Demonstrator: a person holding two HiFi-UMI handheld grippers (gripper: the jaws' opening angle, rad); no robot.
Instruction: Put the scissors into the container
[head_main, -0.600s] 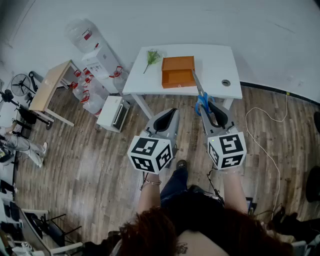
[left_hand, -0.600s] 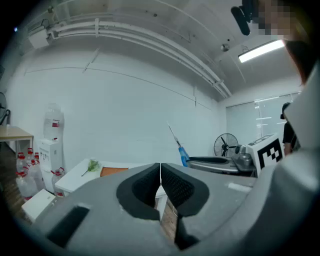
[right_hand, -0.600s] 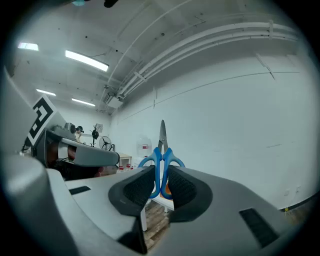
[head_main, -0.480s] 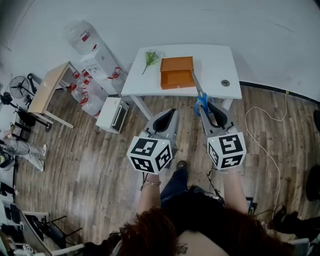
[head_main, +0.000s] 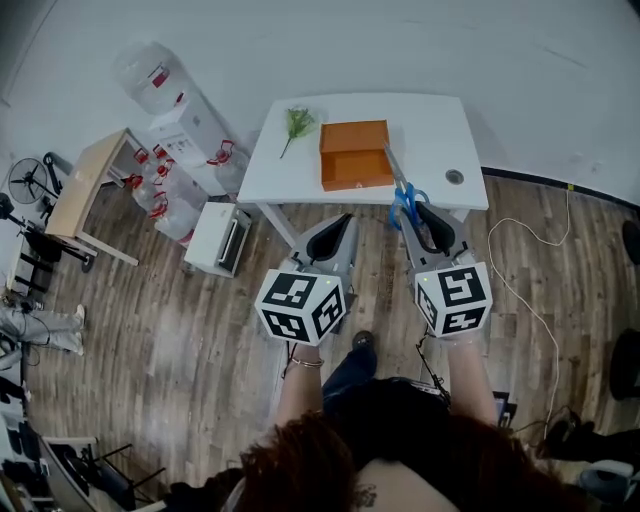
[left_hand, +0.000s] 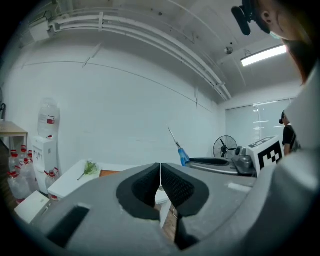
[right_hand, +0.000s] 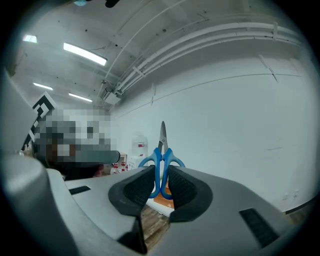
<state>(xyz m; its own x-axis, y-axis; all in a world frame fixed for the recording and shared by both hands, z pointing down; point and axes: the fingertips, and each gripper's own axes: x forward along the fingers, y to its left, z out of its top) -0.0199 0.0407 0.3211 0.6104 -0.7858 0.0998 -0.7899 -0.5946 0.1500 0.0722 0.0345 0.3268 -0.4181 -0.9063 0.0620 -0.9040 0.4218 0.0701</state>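
A white table (head_main: 440, 130) stands at the far wall on a wood floor (head_main: 180, 330). A water dispenser (head_main: 165, 95) and a wooden desk (head_main: 90, 180) are at the left, and a cable (head_main: 530, 290) trails at the right. An open orange container (head_main: 355, 155) sits mid-table with a green sprig (head_main: 297, 123) to its left. The right gripper (right_hand: 160, 175) clamps the blue-handled scissors (right_hand: 161, 156) by the handles. Their blade points far, and from the head view it lies along the container's right edge. The left gripper (left_hand: 160, 172) is closed and empty.
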